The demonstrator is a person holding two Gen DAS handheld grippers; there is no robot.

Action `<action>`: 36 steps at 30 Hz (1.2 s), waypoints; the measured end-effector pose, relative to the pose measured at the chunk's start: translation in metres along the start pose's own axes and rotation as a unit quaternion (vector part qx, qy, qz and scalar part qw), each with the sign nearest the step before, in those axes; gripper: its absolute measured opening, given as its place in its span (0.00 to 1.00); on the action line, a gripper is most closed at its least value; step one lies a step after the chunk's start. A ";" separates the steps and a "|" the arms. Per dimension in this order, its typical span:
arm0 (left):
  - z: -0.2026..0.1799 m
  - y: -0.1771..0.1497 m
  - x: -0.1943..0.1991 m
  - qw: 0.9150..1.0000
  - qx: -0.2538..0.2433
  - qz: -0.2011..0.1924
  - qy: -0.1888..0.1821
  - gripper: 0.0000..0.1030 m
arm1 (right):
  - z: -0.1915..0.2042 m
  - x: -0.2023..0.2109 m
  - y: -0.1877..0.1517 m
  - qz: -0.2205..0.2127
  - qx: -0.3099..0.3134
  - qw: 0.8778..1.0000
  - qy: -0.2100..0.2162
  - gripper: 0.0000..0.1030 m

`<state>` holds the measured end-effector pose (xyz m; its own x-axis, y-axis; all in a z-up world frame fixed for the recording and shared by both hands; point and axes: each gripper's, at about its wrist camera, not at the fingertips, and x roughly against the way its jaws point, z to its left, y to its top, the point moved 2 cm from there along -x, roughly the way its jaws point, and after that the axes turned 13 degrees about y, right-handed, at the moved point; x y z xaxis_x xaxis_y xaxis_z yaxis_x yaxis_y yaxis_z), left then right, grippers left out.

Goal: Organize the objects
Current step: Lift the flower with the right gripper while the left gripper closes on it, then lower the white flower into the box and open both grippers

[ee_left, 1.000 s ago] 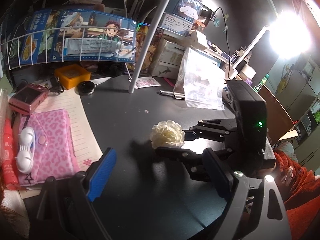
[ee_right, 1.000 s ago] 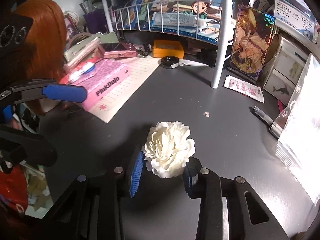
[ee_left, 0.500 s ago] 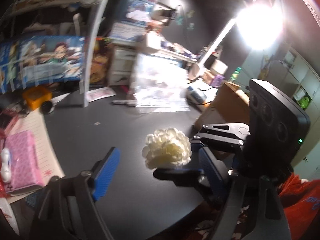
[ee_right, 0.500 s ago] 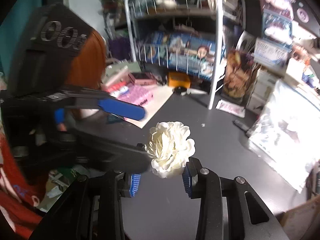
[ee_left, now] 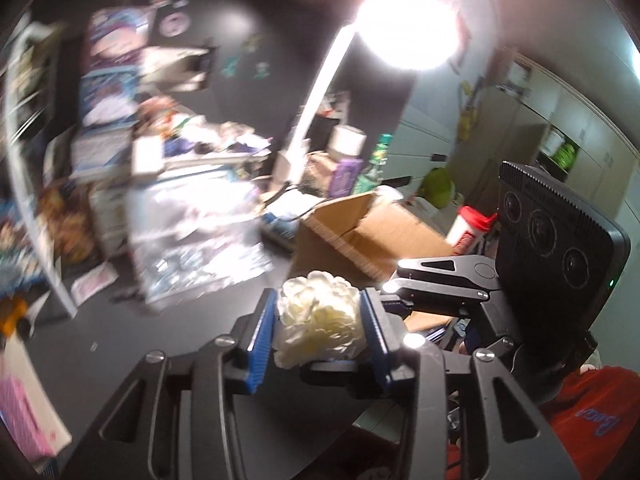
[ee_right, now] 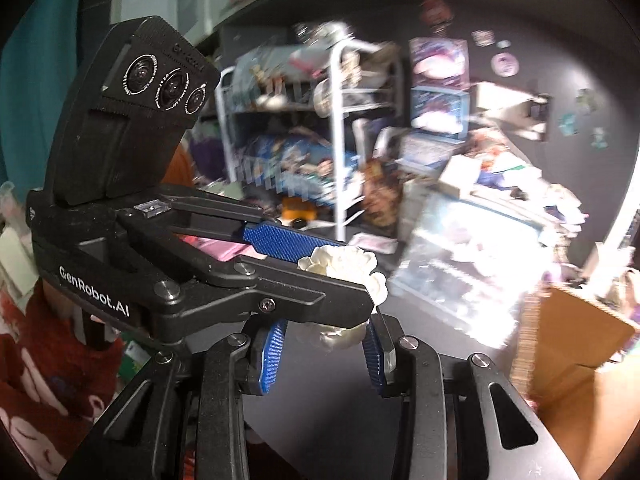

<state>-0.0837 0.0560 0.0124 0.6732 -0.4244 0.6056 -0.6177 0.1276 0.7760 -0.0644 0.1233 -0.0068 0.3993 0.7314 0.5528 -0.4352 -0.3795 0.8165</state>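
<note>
A cream-white fabric flower (ee_left: 318,320) hangs in the air above the dark desk (ee_left: 160,344). My left gripper (ee_left: 318,332) is shut on it, blue pads on both sides. My right gripper (ee_right: 326,354) comes in from the opposite side, and its blue pads stand wider apart around the flower's lower part (ee_right: 344,338). In the right wrist view the left gripper's fingers (ee_right: 288,244) cross over the flower (ee_right: 340,262) and hide its middle. I cannot tell whether the right pads still press it.
An open cardboard box (ee_left: 368,236) stands just behind the flower at the desk's right edge; it also shows in the right wrist view (ee_right: 576,344). A clear plastic bag (ee_left: 208,256), a white shelf post (ee_left: 52,264) and a pink pouch (ee_left: 24,412) sit to the left. A bright lamp (ee_left: 408,24) glares above.
The left gripper was open beside the flower; it has closed on it. The right gripper's jaws have widened. Both grippers have lifted the flower and swung right toward the cardboard box.
</note>
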 end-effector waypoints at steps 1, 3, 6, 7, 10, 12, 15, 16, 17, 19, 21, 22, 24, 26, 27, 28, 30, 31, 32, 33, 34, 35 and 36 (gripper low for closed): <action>-0.009 0.008 -0.004 1.000 -0.007 0.000 -0.005 0.36 | -0.005 0.009 0.001 -0.004 -0.003 1.000 -0.007 0.30; -0.025 0.022 -0.013 1.000 -0.021 0.000 -0.014 0.36 | -0.017 0.027 0.002 -0.013 -0.007 1.000 -0.027 0.30; -0.047 0.042 -0.030 0.999 -0.039 0.008 -0.035 0.32 | -0.036 0.051 0.000 -0.024 -0.027 0.998 -0.048 0.30; -0.054 0.049 -0.037 0.998 -0.044 0.013 -0.042 0.32 | -0.042 0.056 -0.001 -0.027 -0.035 0.998 -0.052 0.30; -0.072 0.062 -0.058 0.997 -0.056 0.028 -0.055 0.31 | -0.064 0.073 -0.005 -0.033 -0.061 0.996 -0.065 0.30; -0.083 0.068 -0.073 0.995 -0.060 0.041 -0.063 0.31 | -0.079 0.081 -0.010 -0.031 -0.076 0.994 -0.072 0.30; -0.093 0.072 -0.090 0.994 -0.062 0.057 -0.072 0.31 | -0.095 0.088 -0.017 -0.023 -0.094 0.992 -0.079 0.30; -0.095 0.073 -0.097 0.993 -0.061 0.063 -0.075 0.31 | -0.100 0.088 -0.019 -0.019 -0.098 0.992 -0.081 0.29; -0.096 0.073 -0.102 0.993 -0.060 0.067 -0.077 0.31 | -0.104 0.088 -0.022 -0.013 -0.102 0.991 -0.082 0.29; -0.097 0.073 -0.111 0.992 -0.057 0.077 -0.081 0.32 | -0.109 0.087 -0.025 -0.003 -0.107 0.991 -0.083 0.30; -0.097 0.072 -0.117 0.992 -0.054 0.086 -0.078 0.42 | -0.114 0.085 -0.030 0.007 -0.113 0.990 -0.084 0.32; -0.096 0.072 -0.120 0.992 -0.052 0.086 -0.073 0.53 | -0.115 0.086 -0.032 0.011 -0.115 0.990 -0.084 0.34; -0.094 0.072 -0.120 0.993 -0.050 0.084 -0.064 0.66 | -0.118 0.085 -0.035 0.015 -0.115 0.989 -0.088 0.48; -0.091 0.072 -0.117 0.994 -0.048 0.079 -0.062 0.74 | -0.119 0.086 -0.036 0.016 -0.113 0.989 -0.096 0.54; -0.089 0.072 -0.115 0.994 -0.046 0.077 -0.061 0.77 | -0.119 0.086 -0.037 0.016 -0.113 0.989 -0.098 0.54; -0.088 0.072 -0.113 0.995 -0.045 0.073 -0.057 0.79 | -0.120 0.087 -0.037 0.015 -0.114 0.988 -0.099 0.54; -0.085 0.071 -0.106 0.996 -0.046 0.065 -0.044 0.81 | -0.120 0.088 -0.038 0.013 -0.116 0.988 -0.100 0.54; -0.083 0.071 -0.104 0.996 -0.046 0.062 -0.039 0.82 | -0.120 0.088 -0.039 0.013 -0.115 0.988 -0.101 0.54; -0.081 0.070 -0.100 0.997 -0.045 0.057 -0.033 0.82 | -0.119 0.088 -0.039 0.014 -0.114 0.988 -0.101 0.55; -0.080 0.069 -0.095 0.997 -0.044 0.051 -0.026 0.83 | -0.118 0.087 -0.039 0.014 -0.113 0.988 -0.102 0.56; -0.078 0.068 -0.093 0.998 -0.042 0.048 -0.023 0.83 | -0.117 0.087 -0.039 0.014 -0.111 0.988 -0.103 0.57; -0.076 0.067 -0.088 0.998 -0.040 0.042 -0.018 0.83 | -0.116 0.087 -0.038 0.014 -0.108 0.988 -0.106 0.59; -0.074 0.065 -0.083 0.999 -0.038 0.036 -0.010 0.83 | -0.115 0.087 -0.038 0.012 -0.105 0.988 -0.108 0.60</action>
<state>-0.1498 0.1655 0.0253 0.6189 -0.4290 0.6580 -0.6318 0.2259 0.7415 -0.1062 0.2666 -0.0089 0.5394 0.5767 0.6135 -0.5965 -0.2525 0.7618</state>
